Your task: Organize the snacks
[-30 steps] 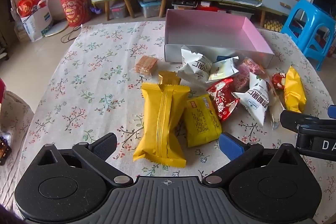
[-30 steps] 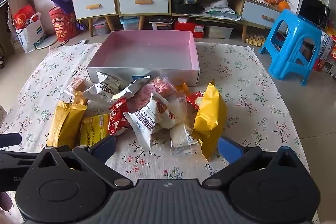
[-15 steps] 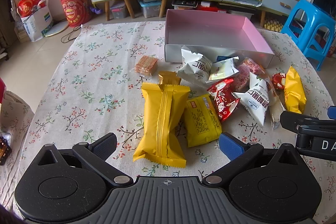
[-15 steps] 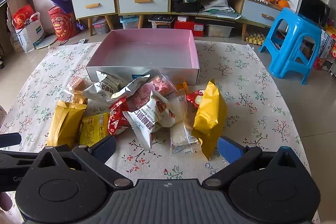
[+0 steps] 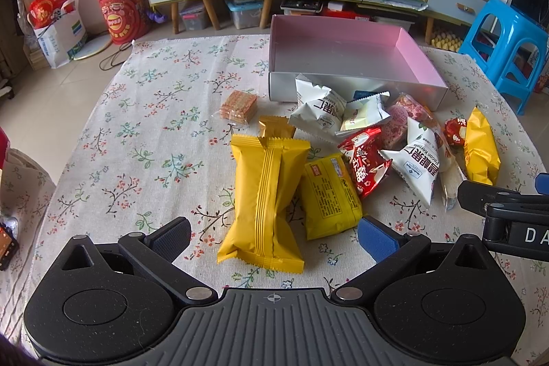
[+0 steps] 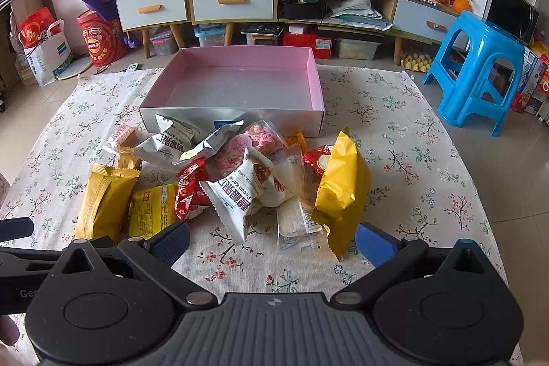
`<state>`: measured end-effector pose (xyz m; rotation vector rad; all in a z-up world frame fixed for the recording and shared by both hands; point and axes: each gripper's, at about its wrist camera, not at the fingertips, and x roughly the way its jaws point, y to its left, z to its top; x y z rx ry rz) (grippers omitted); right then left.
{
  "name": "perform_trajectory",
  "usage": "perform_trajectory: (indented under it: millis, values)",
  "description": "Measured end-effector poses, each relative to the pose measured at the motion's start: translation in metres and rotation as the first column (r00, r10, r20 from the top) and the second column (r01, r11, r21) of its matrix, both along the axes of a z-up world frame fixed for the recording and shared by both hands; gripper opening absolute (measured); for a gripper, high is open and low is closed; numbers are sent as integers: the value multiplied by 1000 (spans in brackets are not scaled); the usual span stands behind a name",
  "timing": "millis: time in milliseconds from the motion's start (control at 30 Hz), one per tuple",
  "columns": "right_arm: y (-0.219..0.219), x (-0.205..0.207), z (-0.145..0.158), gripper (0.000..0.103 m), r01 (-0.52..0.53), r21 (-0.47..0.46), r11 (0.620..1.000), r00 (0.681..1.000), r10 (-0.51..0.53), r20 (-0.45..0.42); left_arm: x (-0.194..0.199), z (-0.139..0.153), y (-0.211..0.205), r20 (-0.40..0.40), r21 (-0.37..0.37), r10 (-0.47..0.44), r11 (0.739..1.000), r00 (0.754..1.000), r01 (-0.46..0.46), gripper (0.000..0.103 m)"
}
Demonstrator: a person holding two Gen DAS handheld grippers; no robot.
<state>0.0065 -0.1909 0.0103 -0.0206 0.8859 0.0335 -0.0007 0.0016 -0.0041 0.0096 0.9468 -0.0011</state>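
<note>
Nothing has shifted since a second ago: both grippers hold their hover, the pink box sits empty.

Left gripper waits jaws apart above the near end of the long yellow pack; right gripper likewise spread, empty, short of the white pecan kernel packet. Every snack lies heaped on the floral bench against the front wall of the pink box, the orange cracker pack a little apart. By my read, sorting hasn't begun and the whole pile remains.
</note>
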Motion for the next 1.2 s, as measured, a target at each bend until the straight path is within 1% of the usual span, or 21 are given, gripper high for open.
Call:
perform_trajectory:
  millis: [867,1033,1200]
  values:
    - [-1,-1,1,93,-3,4,1000,1000,3,-1,-1,1,0,0,2,0,1000,1000,0,103]
    - [-4,-3,-5,93,8,7,1000,1000,-8,-5,-1,1,1,5,7,-1,1000,1000,1,103]
    - [-2,-3,-3,93,10,-3,1000,1000,-10,1,0,1,2,3,3,8,1000,1000,-8,103]
